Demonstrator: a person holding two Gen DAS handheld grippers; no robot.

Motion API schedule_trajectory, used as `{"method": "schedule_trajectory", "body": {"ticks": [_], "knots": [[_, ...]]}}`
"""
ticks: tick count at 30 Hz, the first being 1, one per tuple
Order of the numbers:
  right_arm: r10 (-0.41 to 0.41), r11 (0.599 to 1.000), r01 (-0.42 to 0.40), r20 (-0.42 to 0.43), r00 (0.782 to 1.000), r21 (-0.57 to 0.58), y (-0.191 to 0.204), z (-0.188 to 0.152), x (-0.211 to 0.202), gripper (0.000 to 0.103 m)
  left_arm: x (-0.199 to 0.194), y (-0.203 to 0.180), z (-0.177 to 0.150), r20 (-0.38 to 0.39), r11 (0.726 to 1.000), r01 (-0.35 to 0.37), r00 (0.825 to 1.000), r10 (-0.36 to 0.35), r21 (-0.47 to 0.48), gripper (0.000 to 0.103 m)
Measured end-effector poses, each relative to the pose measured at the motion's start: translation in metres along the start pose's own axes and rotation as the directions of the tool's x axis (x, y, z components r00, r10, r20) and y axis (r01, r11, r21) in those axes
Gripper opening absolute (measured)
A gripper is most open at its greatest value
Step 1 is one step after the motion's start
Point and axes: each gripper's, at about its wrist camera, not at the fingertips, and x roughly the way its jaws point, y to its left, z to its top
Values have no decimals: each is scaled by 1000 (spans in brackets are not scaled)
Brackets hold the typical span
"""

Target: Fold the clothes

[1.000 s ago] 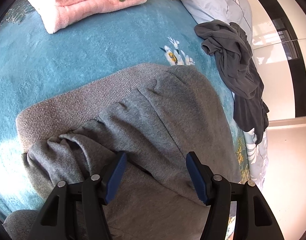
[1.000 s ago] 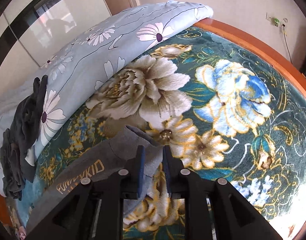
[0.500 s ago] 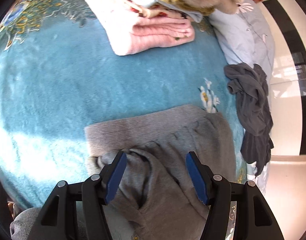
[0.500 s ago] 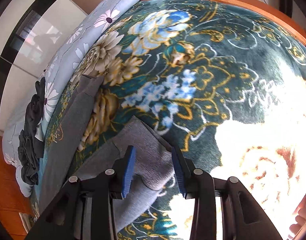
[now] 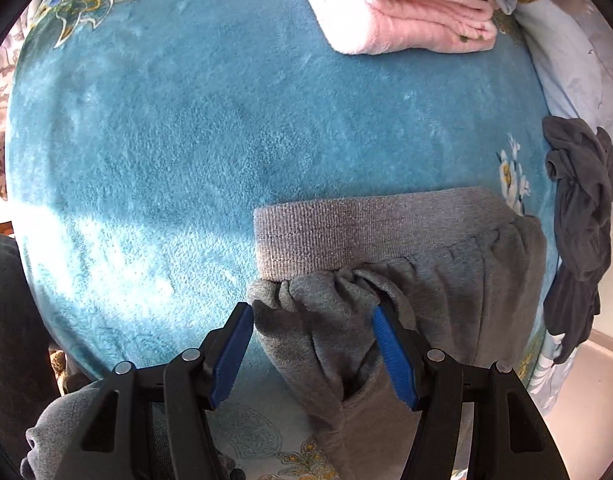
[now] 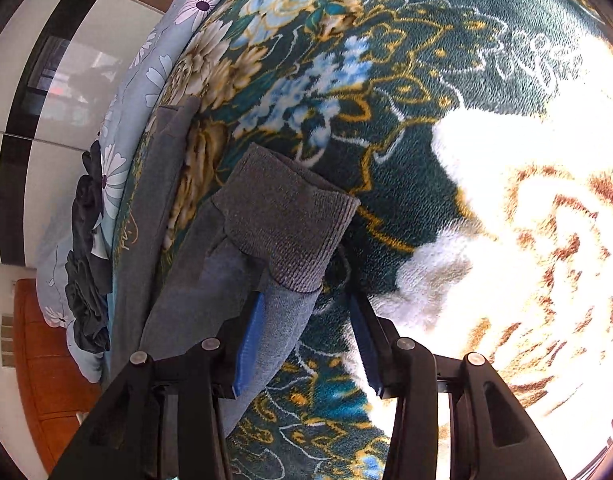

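Observation:
Grey sweatpants (image 5: 434, 276) lie on the blue floral blanket (image 5: 194, 132), ribbed waistband (image 5: 346, 232) facing away. My left gripper (image 5: 312, 322) is open, its blue pads either side of a bunched fold just below the waistband. In the right wrist view a grey pant leg with a ribbed cuff (image 6: 282, 216) lies on the dark green floral blanket (image 6: 386, 60). My right gripper (image 6: 306, 322) is open, with the leg fabric by its left pad (image 6: 250, 340). The other leg (image 6: 154, 200) stretches away at left.
A folded pink stack (image 5: 402, 16) sits at the far side. A dark grey crumpled garment (image 5: 578, 224) hangs at the bed's right edge; it also shows in the right wrist view (image 6: 86, 264) on a pale flowered quilt (image 6: 146, 64). A wooden floor (image 6: 46, 360) lies beyond.
My right gripper has opened and let go of the pant leg cuff. My left gripper has pulled back toward the waistband's left end, staying open.

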Motion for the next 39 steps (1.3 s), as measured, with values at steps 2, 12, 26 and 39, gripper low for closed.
{"method": "schedule_trajectory", "body": {"ticks": [2,12,26,39], "knots": [[11,1000,-11,0,1000,-1,1,-4,1,46,4,2,1,-14,1000,0,1000,0,-14,66],[61,998,-61,4,998,23,8,-5,12,47,20,-6,-5,3,995,-92,996,92,27,48],[234,972,-232,51,971,-30,75,14,-8,3,-31,2,-23,119,978,183,974,-195,105,10],[275,961,-266,167,947,-70,77,37,-71,3,-92,-22,-69,136,912,273,936,-326,307,10]]}}
